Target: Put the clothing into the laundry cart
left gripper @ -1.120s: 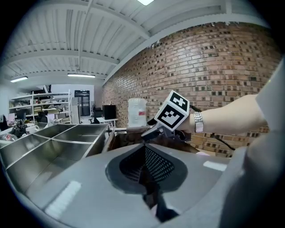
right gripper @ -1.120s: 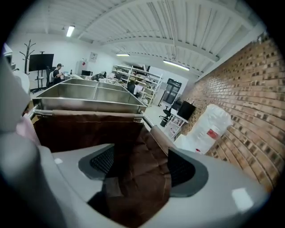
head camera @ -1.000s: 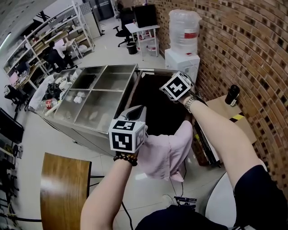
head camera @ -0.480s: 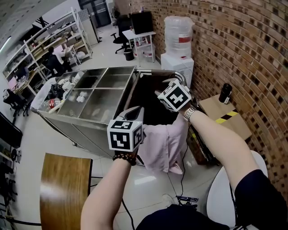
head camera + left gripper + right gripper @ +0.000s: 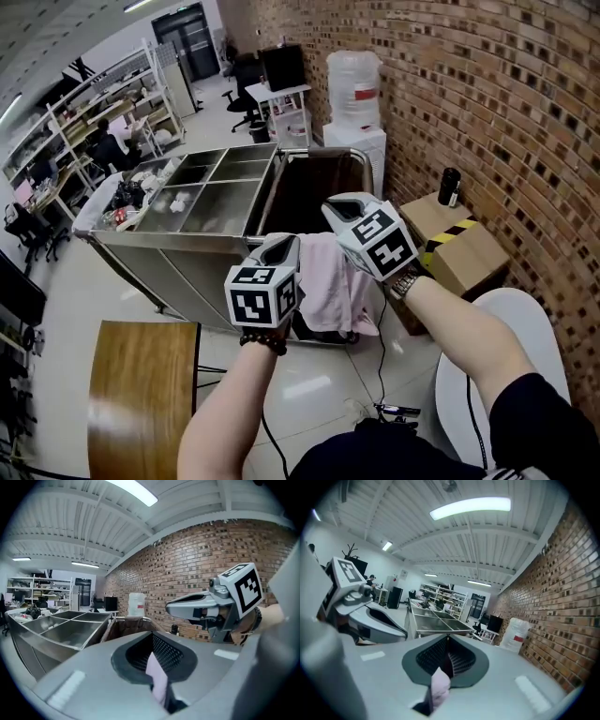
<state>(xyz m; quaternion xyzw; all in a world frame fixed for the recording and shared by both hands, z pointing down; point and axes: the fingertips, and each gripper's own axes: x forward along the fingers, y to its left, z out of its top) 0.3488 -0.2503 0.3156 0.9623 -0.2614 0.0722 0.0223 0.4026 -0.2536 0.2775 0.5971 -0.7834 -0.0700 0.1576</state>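
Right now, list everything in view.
pink garment: one, pink, hanging from both grippers
steel trolley: one, silver, centre left
laundry cart: one, dark brown, right of the trolley
water dispenser: one, white, behind the cart
cardboard box: one, brown, right of the cart
bottle: one, black, on the box
wooden top: one, brown, lower left
left gripper: grey, shut on the garment
right gripper: grey, just closed on the garment
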